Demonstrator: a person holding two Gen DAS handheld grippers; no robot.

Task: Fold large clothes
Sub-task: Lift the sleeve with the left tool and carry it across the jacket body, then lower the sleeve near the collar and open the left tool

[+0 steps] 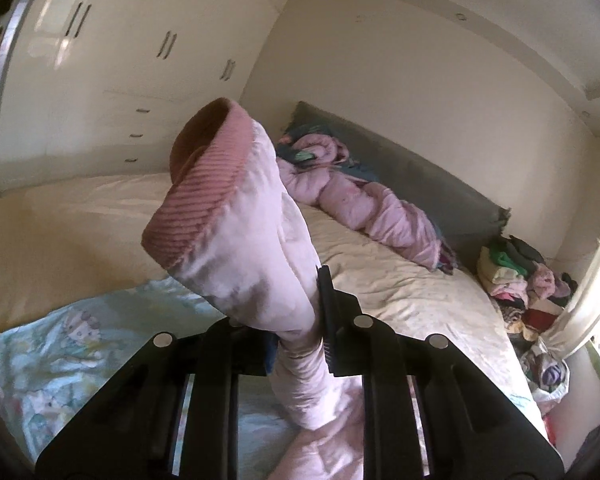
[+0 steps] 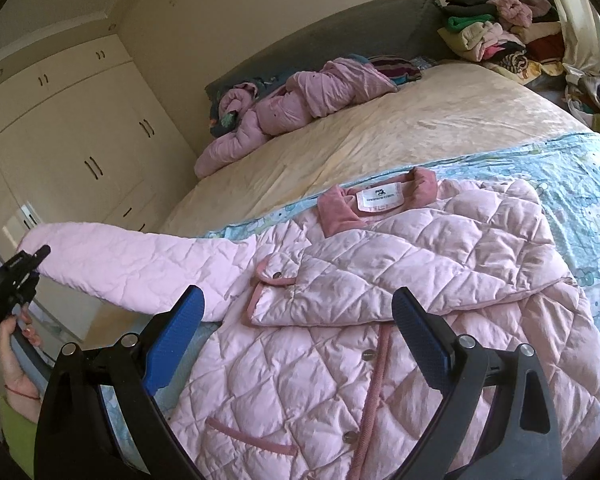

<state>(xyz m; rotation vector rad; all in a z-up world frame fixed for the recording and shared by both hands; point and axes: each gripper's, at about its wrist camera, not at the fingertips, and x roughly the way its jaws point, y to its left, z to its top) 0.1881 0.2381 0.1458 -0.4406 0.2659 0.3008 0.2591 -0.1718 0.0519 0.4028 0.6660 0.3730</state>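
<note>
A pink quilted coat with a darker pink collar lies front up on a light blue printed sheet on the bed. My left gripper is shut on the end of its sleeve, whose ribbed dark pink cuff stands up in front of the lens. In the right wrist view that gripper holds the sleeve stretched out to the left, lifted off the bed, with a hand under it. My right gripper hangs open above the coat's front, its blue pads apart with nothing between them.
A crumpled pink garment lies at the grey headboard. A pile of folded clothes sits at the bed's far right corner. Cream wardrobes line the left wall. The cream bedspread stretches beyond the coat.
</note>
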